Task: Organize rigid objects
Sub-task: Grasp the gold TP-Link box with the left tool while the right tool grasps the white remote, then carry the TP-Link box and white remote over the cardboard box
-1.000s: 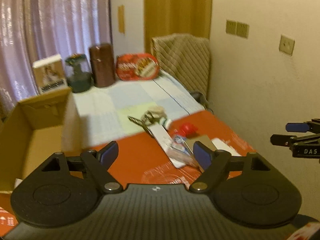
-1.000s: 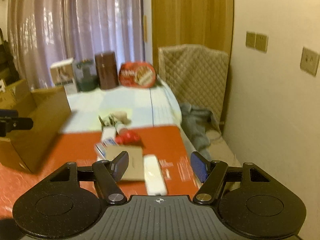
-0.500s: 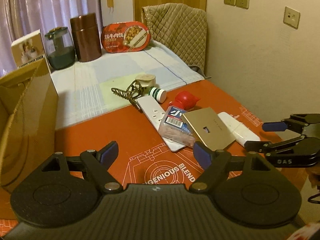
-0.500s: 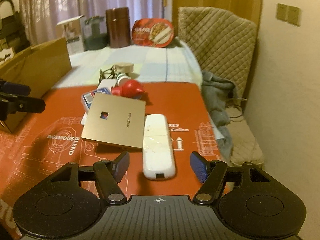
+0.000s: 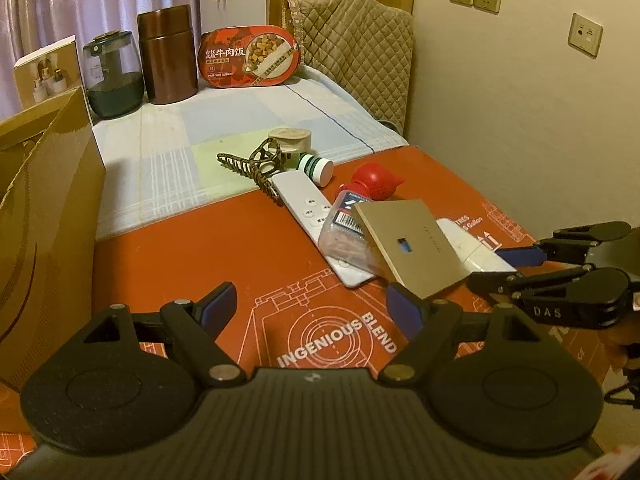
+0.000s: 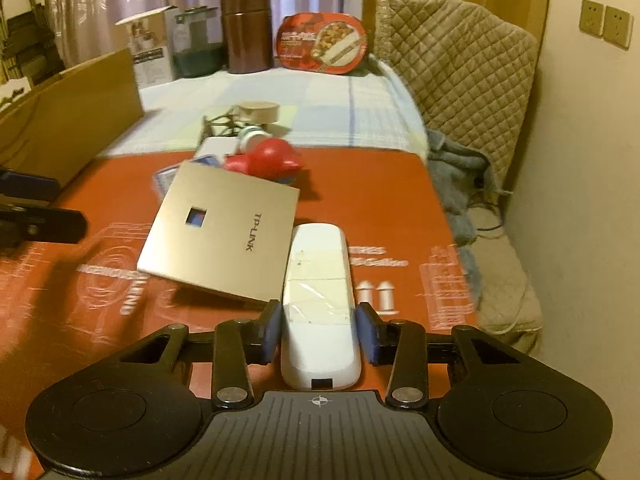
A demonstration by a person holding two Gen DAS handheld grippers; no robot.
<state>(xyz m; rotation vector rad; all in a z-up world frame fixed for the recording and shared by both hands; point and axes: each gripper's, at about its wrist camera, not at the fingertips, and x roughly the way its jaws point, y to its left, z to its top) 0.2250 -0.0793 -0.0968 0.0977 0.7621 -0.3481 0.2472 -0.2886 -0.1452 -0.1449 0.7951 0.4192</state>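
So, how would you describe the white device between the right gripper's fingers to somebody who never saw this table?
On the orange mat, look at the edge nearest the wall, right beside the tilted gold TP-LINK panel. The white device lies there, with the right gripper closing around it. Unlike the white remote, it is thick, rounded, buttonless and taped.

A flat gold square panel (image 6: 224,232) lies on the orange printed mat (image 6: 360,204), its right edge just beside a white oblong plastic device (image 6: 318,288). Behind the panel lies a red rounded toy (image 6: 266,162). A brown cardboard box (image 5: 44,216) stands left of the mat. A checked cloth (image 5: 224,120) lies behind.
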